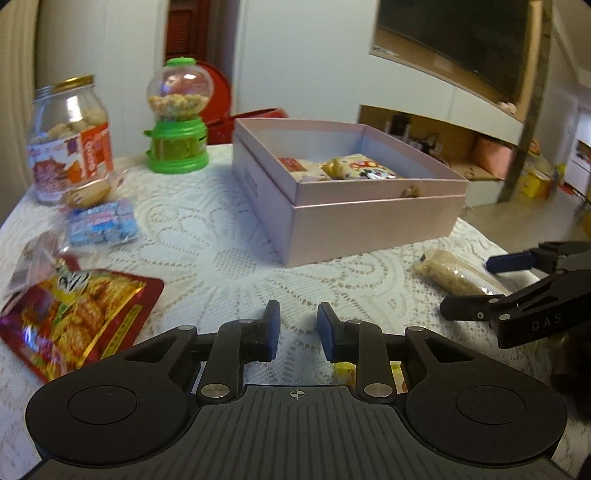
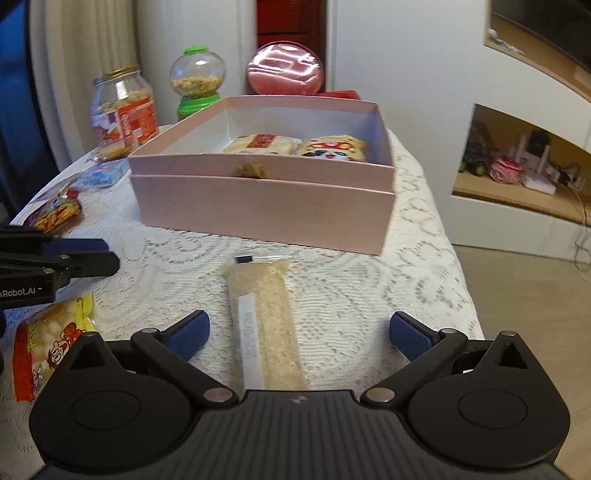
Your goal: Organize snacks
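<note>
A table covered by a white lace cloth (image 2: 332, 295) is shown, with a pink box (image 2: 266, 206) set at its far side; two snack packets (image 2: 295, 146) lie inside. A glass jar (image 1: 68, 140) and a green candy dispenser (image 1: 177, 118) are placed far left. A pale bar packet (image 2: 264, 325) lies flat between the widely parted jaws of the right gripper (image 2: 299, 332), untouched. The left gripper (image 1: 295, 328) is narrowly parted above bare cloth, nothing gripped. White walls, a red door (image 2: 291, 22) and wooden shelving (image 2: 517, 177) are seen beyond.
</note>
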Tool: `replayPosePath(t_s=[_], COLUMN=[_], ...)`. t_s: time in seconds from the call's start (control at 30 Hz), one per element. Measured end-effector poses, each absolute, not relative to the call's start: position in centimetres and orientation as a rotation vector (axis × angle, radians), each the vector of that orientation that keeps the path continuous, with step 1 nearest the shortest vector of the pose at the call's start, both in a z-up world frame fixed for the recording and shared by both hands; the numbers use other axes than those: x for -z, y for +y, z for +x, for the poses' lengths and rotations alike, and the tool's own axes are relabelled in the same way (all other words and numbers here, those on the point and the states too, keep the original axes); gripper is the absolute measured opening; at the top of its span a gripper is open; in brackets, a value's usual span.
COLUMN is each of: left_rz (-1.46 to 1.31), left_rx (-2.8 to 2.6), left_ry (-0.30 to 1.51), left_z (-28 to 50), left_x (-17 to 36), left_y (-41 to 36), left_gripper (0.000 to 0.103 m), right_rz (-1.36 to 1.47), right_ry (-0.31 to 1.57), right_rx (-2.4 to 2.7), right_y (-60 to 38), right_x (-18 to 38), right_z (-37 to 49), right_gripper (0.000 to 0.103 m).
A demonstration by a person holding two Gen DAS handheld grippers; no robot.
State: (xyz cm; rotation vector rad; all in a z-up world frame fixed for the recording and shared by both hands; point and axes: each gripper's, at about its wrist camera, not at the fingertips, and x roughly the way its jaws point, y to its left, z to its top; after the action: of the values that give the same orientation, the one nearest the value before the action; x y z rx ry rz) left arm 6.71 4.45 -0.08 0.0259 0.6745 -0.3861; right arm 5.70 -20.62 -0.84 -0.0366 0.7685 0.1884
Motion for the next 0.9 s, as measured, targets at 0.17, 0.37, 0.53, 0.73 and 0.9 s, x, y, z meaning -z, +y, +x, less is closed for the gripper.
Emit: replayPosePath(t_s=[0.17,0.37,0.53,0.73,0.9], left_rz=[0.101,0.130,0.105,0.022,0.183], left_rx=[0.352,0.342,0.335,0.356,0.438], left_ry=[0.677,0.665,0.691,0.690,0.733], left_z=[5.7,5.4,5.2,1.9,-1.6], left_x=[-0.1,-0.1,-0.4,-2.8,-3.8], left_y=[2.8,2.5,2.9,4.4,1.9], left_gripper=[0.033,0.033,0.033,0.033,0.034], right_rz=[-0.048,-0.035,-0.059,-0.063,-0.069], right_ry=[0.773,0.778,0.783,0.785,0.784], right_rx=[-0.198,-0.233,-0.243,-0.260,-0.255], right_y=[-20.4,-20.9,-20.8,-20.9,-20.8], right_x=[0.8,0.7,0.8,0.6,0.7], right_z=[6.0,6.0,6.1,5.7,5.7], right_gripper=[0.103,0.103,0.103,0.103,0.103])
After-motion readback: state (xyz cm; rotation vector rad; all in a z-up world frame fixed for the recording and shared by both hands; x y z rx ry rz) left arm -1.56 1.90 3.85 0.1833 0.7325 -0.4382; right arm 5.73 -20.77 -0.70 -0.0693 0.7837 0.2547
